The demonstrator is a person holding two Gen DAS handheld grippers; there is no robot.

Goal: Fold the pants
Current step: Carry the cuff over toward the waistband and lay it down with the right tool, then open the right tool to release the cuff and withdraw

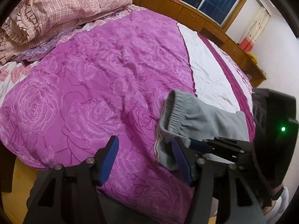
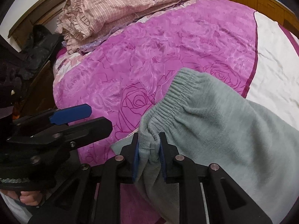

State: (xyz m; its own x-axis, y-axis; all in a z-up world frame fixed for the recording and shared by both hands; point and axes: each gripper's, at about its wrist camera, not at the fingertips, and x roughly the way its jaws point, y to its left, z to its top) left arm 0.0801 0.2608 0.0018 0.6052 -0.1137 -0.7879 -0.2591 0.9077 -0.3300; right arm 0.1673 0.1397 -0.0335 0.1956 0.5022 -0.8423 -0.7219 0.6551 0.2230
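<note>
The grey fleece pants [image 2: 214, 123] lie on the bed's purple rose quilt [image 2: 168, 46], their bunched waistband corner pinched by the right hand-held gripper [image 2: 149, 149] for control, while the left hand-held gripper [image 1: 145, 158] waits spread just beside the cloth, gripping nothing.

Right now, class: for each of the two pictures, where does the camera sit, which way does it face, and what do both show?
Left wrist: on the left gripper, looking down across the purple bedspread; its open jaws and the right gripper show.
Right wrist: on the right gripper, jaws shut on the grey pants; the left gripper and fingers show.
Shared: bedspread, pants, folded pink quilt.
</note>
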